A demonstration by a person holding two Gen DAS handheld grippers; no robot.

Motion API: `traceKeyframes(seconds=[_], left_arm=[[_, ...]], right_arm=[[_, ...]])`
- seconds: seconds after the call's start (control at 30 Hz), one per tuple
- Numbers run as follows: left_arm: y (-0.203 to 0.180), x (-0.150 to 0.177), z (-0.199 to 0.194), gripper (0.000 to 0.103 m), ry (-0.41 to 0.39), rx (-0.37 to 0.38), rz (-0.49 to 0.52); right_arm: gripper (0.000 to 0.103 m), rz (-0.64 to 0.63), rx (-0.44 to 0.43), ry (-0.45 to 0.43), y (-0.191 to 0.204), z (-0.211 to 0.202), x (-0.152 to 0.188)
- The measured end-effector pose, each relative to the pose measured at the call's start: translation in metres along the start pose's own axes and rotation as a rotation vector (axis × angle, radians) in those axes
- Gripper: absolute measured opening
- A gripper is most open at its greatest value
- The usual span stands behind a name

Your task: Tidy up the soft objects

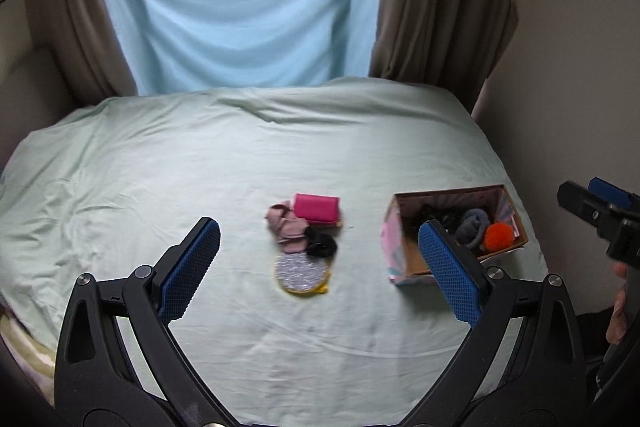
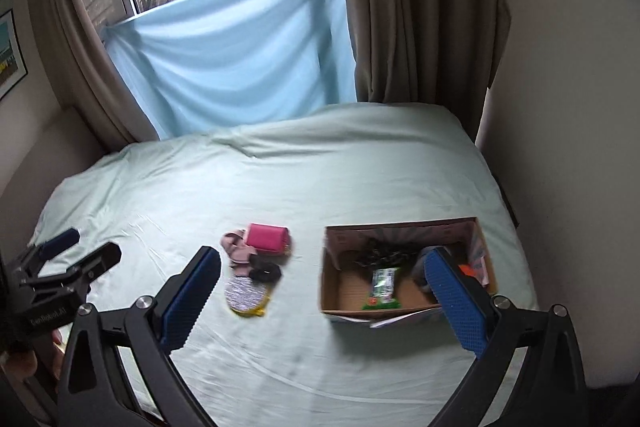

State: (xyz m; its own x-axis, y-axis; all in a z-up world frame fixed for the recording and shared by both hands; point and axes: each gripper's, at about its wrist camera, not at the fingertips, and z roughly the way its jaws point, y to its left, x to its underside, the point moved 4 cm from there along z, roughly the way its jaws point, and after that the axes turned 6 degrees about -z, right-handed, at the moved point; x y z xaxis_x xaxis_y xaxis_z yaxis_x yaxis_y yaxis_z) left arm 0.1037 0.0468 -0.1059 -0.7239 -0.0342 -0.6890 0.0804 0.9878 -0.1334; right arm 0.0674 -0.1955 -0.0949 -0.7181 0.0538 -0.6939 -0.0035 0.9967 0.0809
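We see the bed [image 1: 200, 167] carrying a cardboard box [image 2: 332, 291] beside a pile: pink sponge [image 1: 316, 207], mauve cloth [image 1: 286, 227], round scrubber [image 1: 301, 271], black scrunchie [image 1: 322, 245]. Left hand-held gripper [image 1: 319, 269] and right hand-held gripper [image 2: 322, 301] both hover spread wide, empty.

Bed cover: I see pale green woven cloth sheet [image 1: 240, 155], matt, softly creased.
Box: brown cardboard box [image 2: 404, 227], dull paper inside, printed pastel outside.
Pads: my left gripper [image 1: 316, 251] shows blue pads [image 1: 192, 267] with rough dimpled rubber on matt black plastic.
Disc: round silver glittery pad [image 1: 300, 273], sparkly, yellow cloth edge.
Packet: glossy green-white plastic wrapper [image 2: 383, 287].
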Motion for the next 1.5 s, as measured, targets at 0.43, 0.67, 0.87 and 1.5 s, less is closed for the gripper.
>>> traceKeyframes(seconds=[0.43,0.67,0.87,1.5], left_arm=[[0.118,0.002,0.006,0.099,0.010,0.057,-0.033],[0.151,-0.003,0.067,0.099,0.103,0.124,-0.001],[0.166,0.000,0.137,0.099,0.222,0.191,-0.040],[0.129,0.044,0.370,0.099,0.609,0.314,-0.217]], right_arm=[[0.102,0.020,-0.019,-0.017,0.097,0.023,0.010],[0.102,0.095,-0.043,0.017,0.130,0.067,0.017],[0.102,0.152,-0.053,0.071,0.143,0.123,0.027],[0.102,0.297,-0.073,0.264,0.119,0.312,0.087]])
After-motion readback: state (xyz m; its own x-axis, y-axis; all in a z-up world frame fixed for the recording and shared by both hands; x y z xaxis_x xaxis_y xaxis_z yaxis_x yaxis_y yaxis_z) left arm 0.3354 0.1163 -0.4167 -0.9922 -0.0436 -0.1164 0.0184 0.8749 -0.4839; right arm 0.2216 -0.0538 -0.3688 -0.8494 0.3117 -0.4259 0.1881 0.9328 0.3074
